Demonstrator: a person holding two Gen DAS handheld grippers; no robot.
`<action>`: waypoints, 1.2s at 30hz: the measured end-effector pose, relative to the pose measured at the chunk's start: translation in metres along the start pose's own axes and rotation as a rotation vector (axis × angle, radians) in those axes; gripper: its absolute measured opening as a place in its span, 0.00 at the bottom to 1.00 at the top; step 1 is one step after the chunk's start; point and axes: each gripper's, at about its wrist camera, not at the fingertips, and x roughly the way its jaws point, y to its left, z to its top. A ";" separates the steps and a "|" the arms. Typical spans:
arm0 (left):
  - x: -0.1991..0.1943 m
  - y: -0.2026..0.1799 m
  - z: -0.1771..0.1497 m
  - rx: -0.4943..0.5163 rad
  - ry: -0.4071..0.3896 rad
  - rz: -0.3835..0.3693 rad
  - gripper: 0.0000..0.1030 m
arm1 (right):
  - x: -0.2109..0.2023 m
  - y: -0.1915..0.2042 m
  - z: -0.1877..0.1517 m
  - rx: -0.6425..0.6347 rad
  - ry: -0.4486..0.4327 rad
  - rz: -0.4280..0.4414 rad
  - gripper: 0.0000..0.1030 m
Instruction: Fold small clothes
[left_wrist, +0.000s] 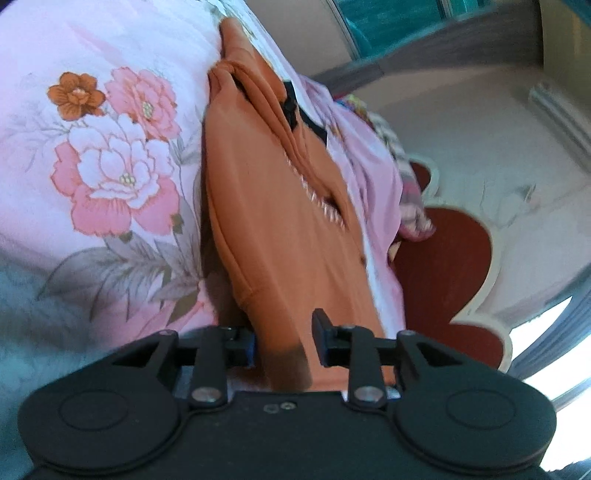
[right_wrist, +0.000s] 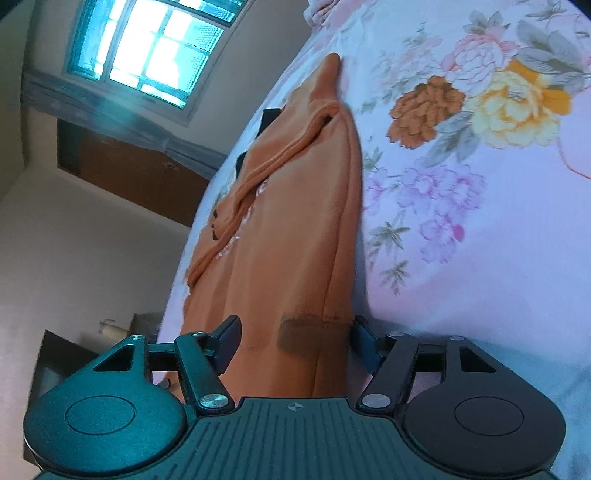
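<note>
An orange garment (left_wrist: 273, 206) lies stretched out on a pink floral bed sheet (left_wrist: 92, 155), with a bunched fold and a row of small white trim near its far half. Its near hem runs between the fingers of my left gripper (left_wrist: 284, 343), whose jaws stand apart around the cloth. In the right wrist view the same orange garment (right_wrist: 288, 221) runs between the fingers of my right gripper (right_wrist: 295, 339), also spread wide on either side of the hem. A dark object shows under the garment's far edge (right_wrist: 269, 116).
The bed sheet (right_wrist: 461, 221) fills the right side of the right wrist view. A striped pink cloth (left_wrist: 410, 195) hangs at the bed's edge. A red-brown headboard panel (left_wrist: 443, 266), a window (right_wrist: 155, 48) and a wooden cabinet (right_wrist: 133, 166) lie beyond the bed.
</note>
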 end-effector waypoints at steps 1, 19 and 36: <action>0.001 0.002 0.001 -0.010 -0.008 -0.004 0.25 | 0.001 -0.002 0.001 0.002 -0.003 0.007 0.59; 0.003 -0.029 0.014 0.135 -0.046 0.004 0.04 | -0.010 0.028 0.013 -0.145 -0.043 -0.011 0.14; 0.108 -0.073 0.245 0.203 -0.245 -0.057 0.04 | 0.124 0.073 0.265 -0.156 -0.222 0.085 0.14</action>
